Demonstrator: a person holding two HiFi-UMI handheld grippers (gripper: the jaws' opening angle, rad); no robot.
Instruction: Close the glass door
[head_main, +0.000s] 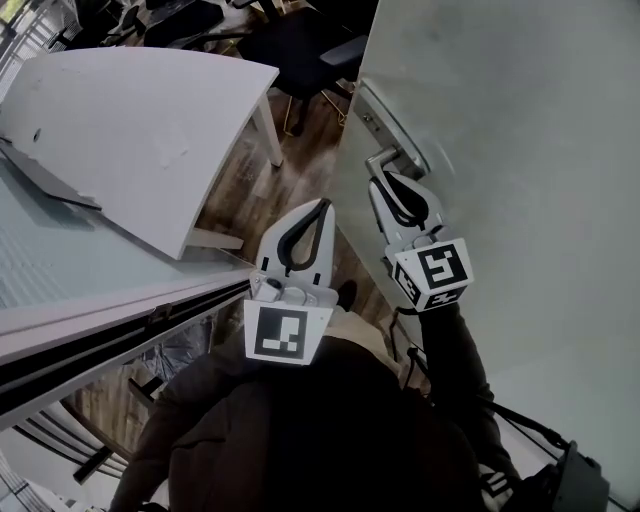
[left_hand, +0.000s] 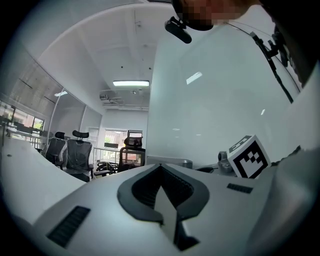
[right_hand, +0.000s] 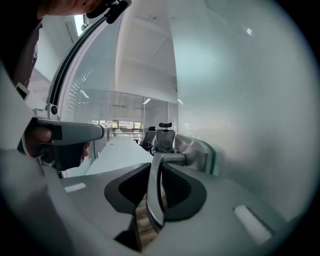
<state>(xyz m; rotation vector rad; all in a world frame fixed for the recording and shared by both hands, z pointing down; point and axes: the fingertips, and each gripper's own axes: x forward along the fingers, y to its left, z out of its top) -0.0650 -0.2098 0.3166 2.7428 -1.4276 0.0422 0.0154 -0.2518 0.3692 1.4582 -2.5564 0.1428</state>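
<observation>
Metal door handle (right_hand: 155, 192) clamped in right claw (head_main: 388, 182); left claw (left_hand: 160, 169) closed.

Overall light: a cool, even indoor brightness is seen throughout; the head view is rendered dimmer and greyer.
Sources: a ceiling light panel (left_hand: 131, 83) is lit, and daylight is admitted through far windows (left_hand: 114, 137).
Glare: small bright reflections are thrown on the glass door (left_hand: 210, 110); a soft sheen is carried by the door handle (right_hand: 159, 172).
Shadows: the jacket (head_main: 320, 430) is left almost black.
Distortion: both gripper views are bent fisheye-wise and ringed by dark corners.
</observation>
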